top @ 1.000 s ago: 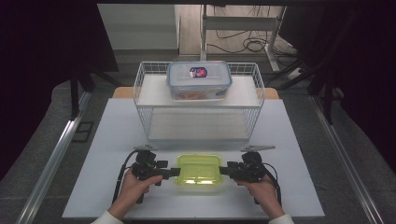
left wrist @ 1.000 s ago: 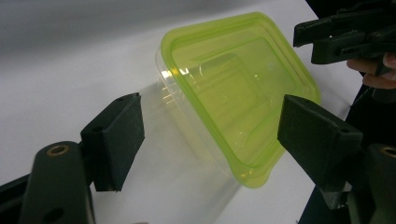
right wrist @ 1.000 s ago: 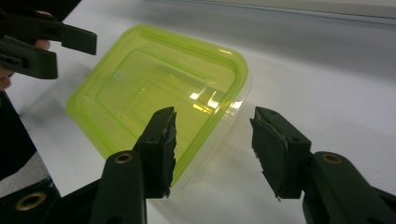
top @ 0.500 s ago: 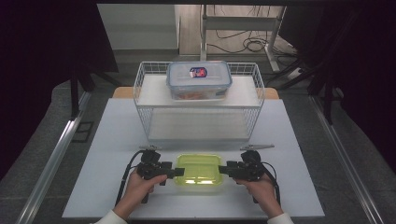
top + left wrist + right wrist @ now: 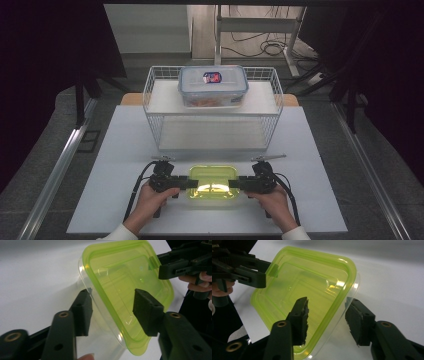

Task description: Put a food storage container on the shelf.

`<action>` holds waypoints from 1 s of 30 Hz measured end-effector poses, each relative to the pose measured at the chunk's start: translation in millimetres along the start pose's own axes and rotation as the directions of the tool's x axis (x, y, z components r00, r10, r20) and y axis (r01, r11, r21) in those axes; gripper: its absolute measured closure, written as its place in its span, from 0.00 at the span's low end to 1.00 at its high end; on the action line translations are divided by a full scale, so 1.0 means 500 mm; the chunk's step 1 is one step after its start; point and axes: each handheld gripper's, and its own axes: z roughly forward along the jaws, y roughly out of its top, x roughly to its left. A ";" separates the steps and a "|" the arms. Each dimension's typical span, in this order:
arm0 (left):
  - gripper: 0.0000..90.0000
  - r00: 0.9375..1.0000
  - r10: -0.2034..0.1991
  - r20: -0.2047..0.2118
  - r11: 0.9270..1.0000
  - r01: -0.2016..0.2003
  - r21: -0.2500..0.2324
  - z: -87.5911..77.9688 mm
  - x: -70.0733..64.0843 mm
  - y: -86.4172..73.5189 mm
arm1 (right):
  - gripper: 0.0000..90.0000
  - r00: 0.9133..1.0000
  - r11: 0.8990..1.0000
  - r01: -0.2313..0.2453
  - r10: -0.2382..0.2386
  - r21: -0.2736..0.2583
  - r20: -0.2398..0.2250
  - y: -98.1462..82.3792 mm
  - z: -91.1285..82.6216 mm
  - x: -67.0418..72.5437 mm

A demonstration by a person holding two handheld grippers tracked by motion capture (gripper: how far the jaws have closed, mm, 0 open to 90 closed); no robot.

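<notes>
Lidded box [image 5: 212,182] on table [image 5: 115,150] between both tongs, before wire rack [image 5: 155,117] bearing another container [image 5: 213,86].

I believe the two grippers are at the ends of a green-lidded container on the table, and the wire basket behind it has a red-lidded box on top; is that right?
Not quite: the box on the wire basket has a clear lid with a blue rim, not red, as the high view shows. The left gripper and right gripper are indeed at the ends of the green-lidded container.

Lidded green-topped clear container [image 5: 212,182] on table
</notes>
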 end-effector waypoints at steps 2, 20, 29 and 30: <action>0.62 1.000 0.011 -0.009 1.000 -0.011 -0.002 0.000 -0.003 -0.001 | 0.70 1.000 1.000 0.002 -0.002 0.000 0.012 -0.002 -0.002 0.001; 0.79 1.000 0.025 -0.006 0.998 -0.025 -0.054 -0.017 -0.014 -0.028 | 0.84 0.997 0.996 -0.071 0.070 -0.048 -0.041 -0.014 -0.021 0.001; 0.82 0.998 0.056 -0.026 0.996 -0.058 -0.068 -0.024 -0.028 -0.030 | 0.88 0.997 0.996 -0.067 0.064 -0.062 -0.040 -0.015 -0.029 0.005; 0.83 0.998 0.056 -0.026 0.996 -0.058 -0.072 -0.025 -0.029 -0.030 | 0.88 0.997 0.996 -0.064 0.061 -0.067 -0.040 -0.015 -0.030 0.006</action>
